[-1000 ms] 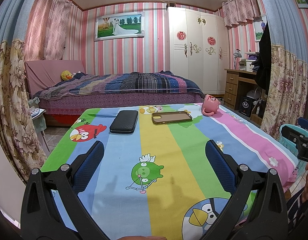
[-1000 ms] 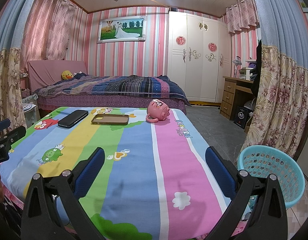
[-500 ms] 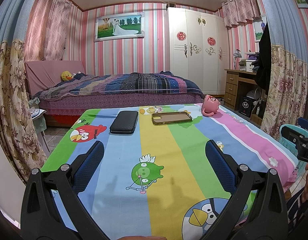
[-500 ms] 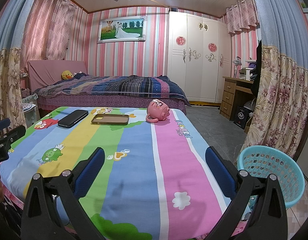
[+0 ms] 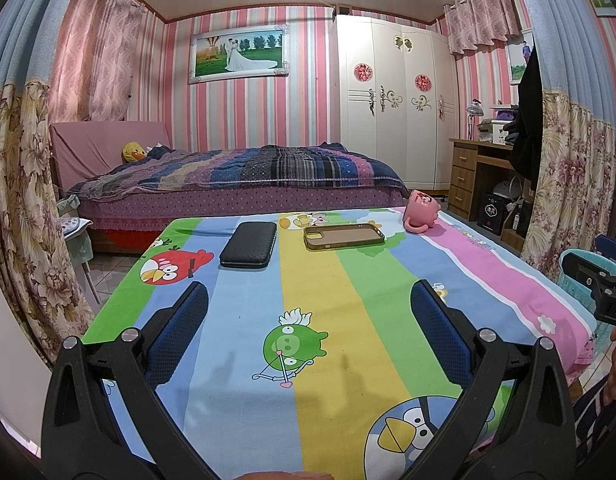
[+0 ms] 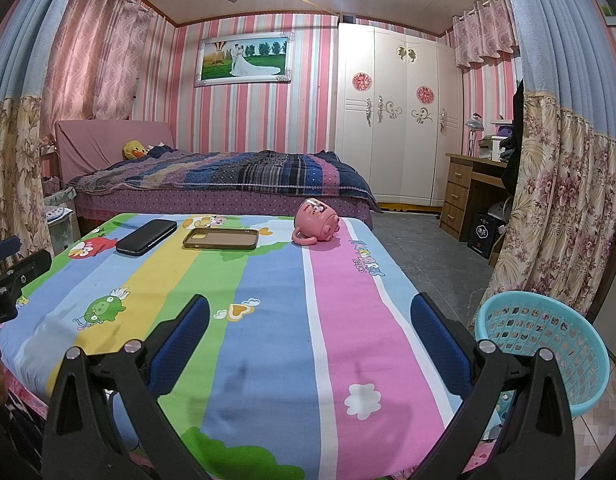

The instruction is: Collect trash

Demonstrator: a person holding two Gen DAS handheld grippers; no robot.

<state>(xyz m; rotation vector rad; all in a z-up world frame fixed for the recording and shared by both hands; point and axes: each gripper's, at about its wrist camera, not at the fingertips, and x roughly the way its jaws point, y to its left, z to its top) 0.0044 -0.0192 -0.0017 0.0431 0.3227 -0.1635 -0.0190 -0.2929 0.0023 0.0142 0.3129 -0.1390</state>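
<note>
Pink-and-white striped walls, a white wardrobe [image 5: 392, 108] and a bed under a dark plaid blanket [image 5: 243, 168] form the background; in front of them stands the counter [image 6: 340, 320], covered by a cloth of coloured stripes with cartoon birds and pigs. Three things lie along its far edge, from left to right: a black textured rectangular case [image 5: 249, 245], a brown-rimmed phone case lying open side up [image 5: 344, 237], and a pink ceramic mug tipped on its side [image 6: 316, 221] with its handle resting on the cloth. No scrap, wrapper or other plain trash shows on the counter in either view. A turquoise plastic lattice basket [image 6: 542, 344] stands on the floor just off the counter's right edge; the part of its inside that shows holds nothing that can be made out.

The left tongs [image 5: 308, 328] hang above the near middle of the cloth, fingers spread wide, nothing between them. The right tongs [image 6: 310, 332] hang above the pink stripe, equally spread and bare. All three things lie ahead of both tongs, well apart from them. The black case's long axis runs away from the viewer; the phone case's runs across the counter. The black case is nearer the left tongs, the mug and the basket nearer the right.

Judgement: if the basket is the trash bin, the scene fits either a counter already rid of trash or one whose three things count as the trash.
</note>
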